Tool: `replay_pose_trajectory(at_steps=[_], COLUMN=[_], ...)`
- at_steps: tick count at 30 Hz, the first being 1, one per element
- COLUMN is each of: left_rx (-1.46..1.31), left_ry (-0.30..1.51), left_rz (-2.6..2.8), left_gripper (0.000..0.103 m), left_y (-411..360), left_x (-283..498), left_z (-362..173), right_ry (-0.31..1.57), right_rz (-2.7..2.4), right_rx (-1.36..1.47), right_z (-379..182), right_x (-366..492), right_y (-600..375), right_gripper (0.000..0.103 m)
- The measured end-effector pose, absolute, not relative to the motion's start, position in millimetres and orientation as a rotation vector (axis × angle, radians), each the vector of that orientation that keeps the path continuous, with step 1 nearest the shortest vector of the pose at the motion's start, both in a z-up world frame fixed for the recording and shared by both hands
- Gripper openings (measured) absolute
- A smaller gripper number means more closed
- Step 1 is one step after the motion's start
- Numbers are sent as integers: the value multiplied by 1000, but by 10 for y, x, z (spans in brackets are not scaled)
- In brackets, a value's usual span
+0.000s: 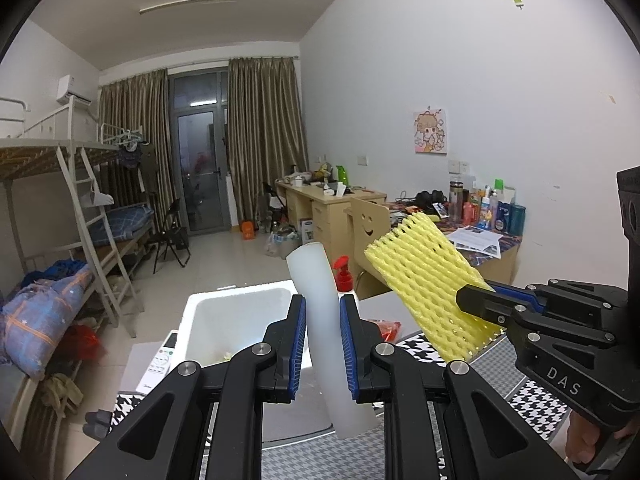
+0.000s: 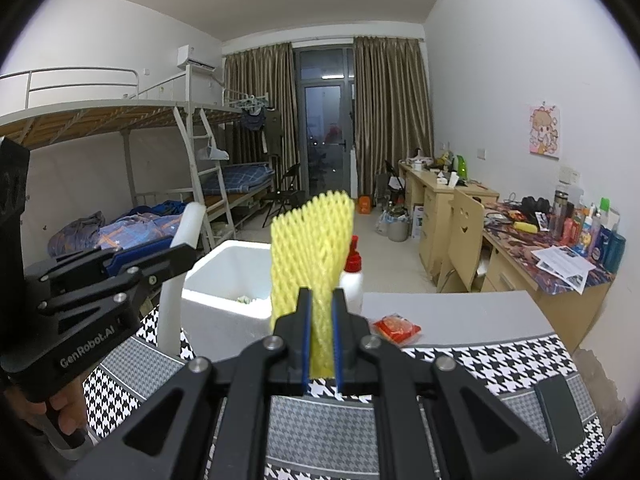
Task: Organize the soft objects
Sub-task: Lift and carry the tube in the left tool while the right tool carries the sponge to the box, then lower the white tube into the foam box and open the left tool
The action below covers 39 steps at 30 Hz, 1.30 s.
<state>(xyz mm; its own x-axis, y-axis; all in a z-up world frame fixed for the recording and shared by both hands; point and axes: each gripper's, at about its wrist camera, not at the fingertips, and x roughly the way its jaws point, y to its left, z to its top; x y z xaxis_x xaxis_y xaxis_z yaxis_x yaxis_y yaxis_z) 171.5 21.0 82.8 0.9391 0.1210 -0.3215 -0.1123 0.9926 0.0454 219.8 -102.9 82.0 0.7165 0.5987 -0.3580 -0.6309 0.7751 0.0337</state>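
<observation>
Pinching a white foam tube (image 1: 326, 320) between its blue pads, the left claw (image 1: 323, 344) holds the tube roughly upright, with much of its length standing above the pads and a shorter end hanging below. The right claw (image 2: 320, 336) is pressed together on a yellow foam net sleeve (image 2: 310, 256), squeezing its lower part so that the rest fans out above. Both pieces are in the air above the desk (image 2: 460, 312), a little in from its near edge.

Beyond them, toward the far edge of the desk, a white foam box (image 2: 224, 276) stands open with a few scraps on its bottom; it looks the likely place for both pieces. A white bottle with a red spray cap (image 2: 353, 276) stands just beside the box, and a small red packet (image 2: 397, 329) lies on the grey part of the desk.

Risks, as I judge them:
- The tube is smooth and held off its middle, so it may swivel or slide through the pads.
- The net is crushed thin; a loose grip could let it spring out.
- Both claws heading for the same box may collide.
- A wide swing by the right one could topple the bottle.
</observation>
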Motion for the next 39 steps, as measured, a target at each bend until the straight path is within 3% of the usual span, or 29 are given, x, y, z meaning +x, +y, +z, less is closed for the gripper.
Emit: replay_pose_trajectory(at_steps=[39], left_rx=[-36], left_ry=[403], left_rz=[257], left_gripper=[19], left_y=[970], left_x=[2227], left_z=[730], right_ry=[415], right_rz=[766], right_rx=[-145], right_z=[872], right_x=[2579], right_y=[-207], right_gripper=[11])
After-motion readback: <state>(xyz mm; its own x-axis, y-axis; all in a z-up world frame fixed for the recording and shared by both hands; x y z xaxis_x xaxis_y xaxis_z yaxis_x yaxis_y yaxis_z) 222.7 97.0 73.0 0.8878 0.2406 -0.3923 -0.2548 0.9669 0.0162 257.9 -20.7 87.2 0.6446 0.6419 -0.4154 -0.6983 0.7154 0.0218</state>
